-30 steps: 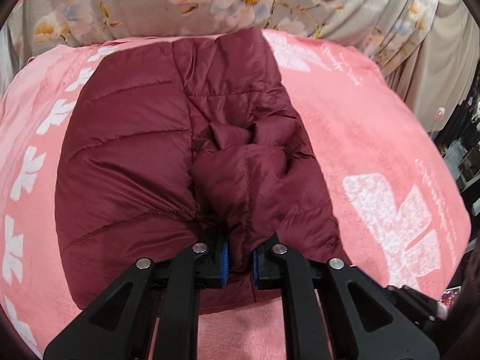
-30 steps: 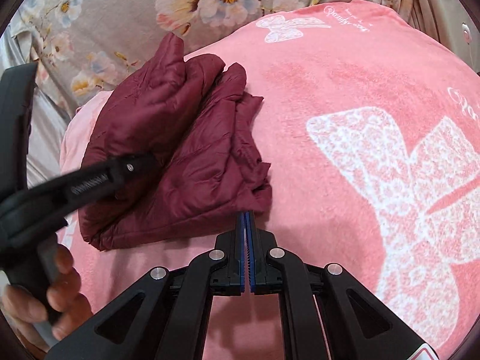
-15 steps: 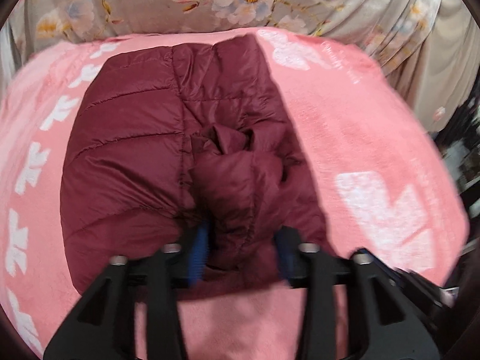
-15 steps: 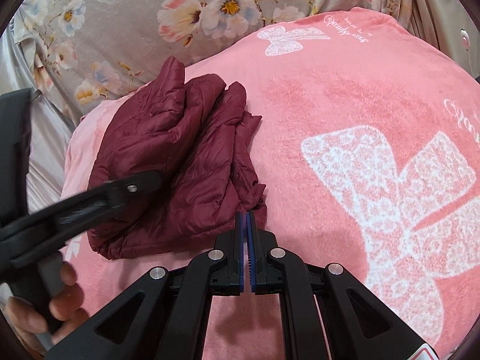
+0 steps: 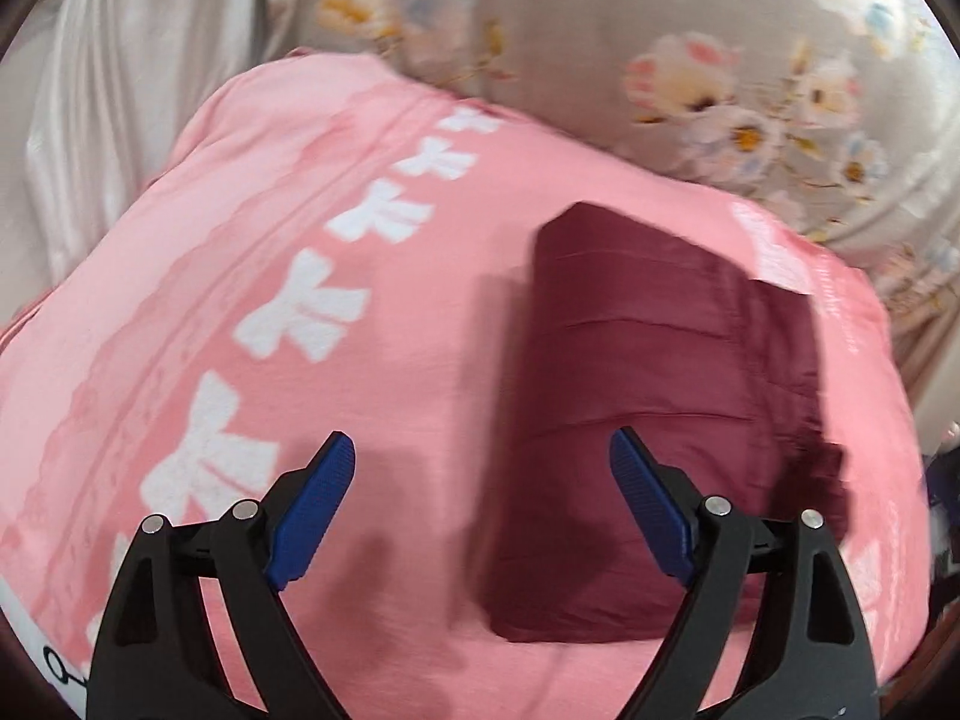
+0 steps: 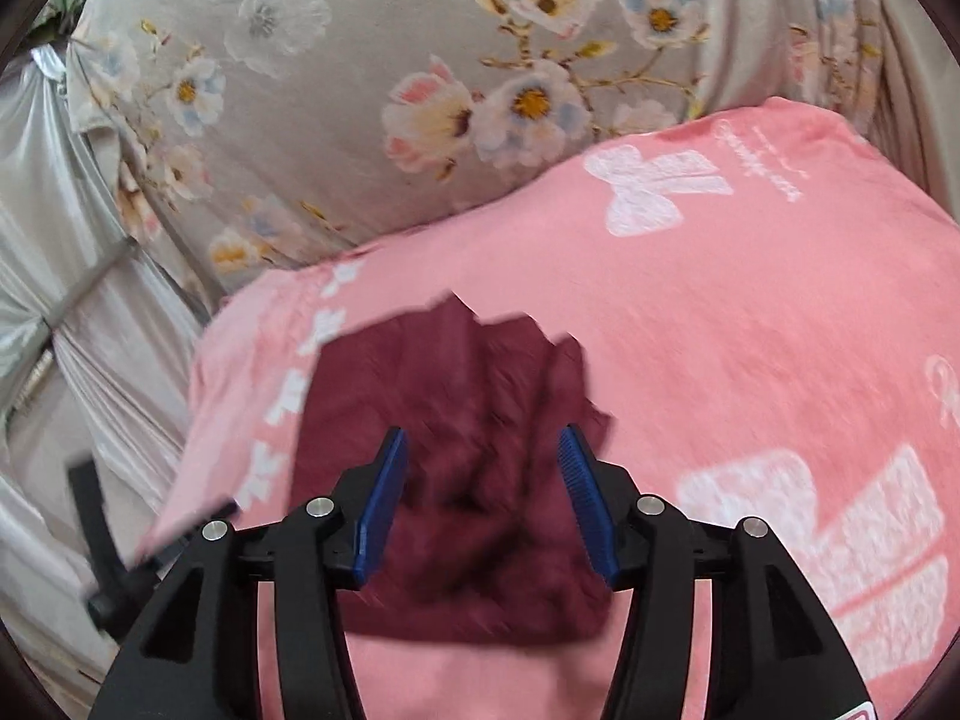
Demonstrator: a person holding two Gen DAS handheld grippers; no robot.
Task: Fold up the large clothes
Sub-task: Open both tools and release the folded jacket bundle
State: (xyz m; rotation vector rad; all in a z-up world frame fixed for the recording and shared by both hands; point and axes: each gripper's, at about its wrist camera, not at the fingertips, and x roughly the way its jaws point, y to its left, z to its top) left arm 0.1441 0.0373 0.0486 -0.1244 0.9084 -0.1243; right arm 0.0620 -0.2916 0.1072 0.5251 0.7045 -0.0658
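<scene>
A dark red quilted jacket (image 5: pixel 660 390) lies folded into a compact bundle on the pink blanket (image 5: pixel 372 396). My left gripper (image 5: pixel 480 438) hovers off the bundle's left edge, over blanket. Its jaws are opening wide, with nothing between the blue pads (image 5: pixel 315 504). In the right wrist view the jacket (image 6: pixel 450 372) lies below and beyond my right gripper (image 6: pixel 480 435). That gripper is lifted clear of it, its jaws opening, and its pads (image 6: pixel 381 510) touch no cloth. Both views are motion-blurred.
White bow prints (image 5: pixel 306 312) run along the blanket, which covers a raised padded surface. A grey floral cloth (image 6: pixel 480 102) hangs behind it, and silvery drapes (image 6: pixel 78 312) hang to the left. The black frame of the other gripper (image 6: pixel 102 552) shows at the right wrist view's left edge.
The left gripper let go of the jacket fold, opened wide and swung off to the left. The right gripper, shut before, has opened and risen above the jacket.
</scene>
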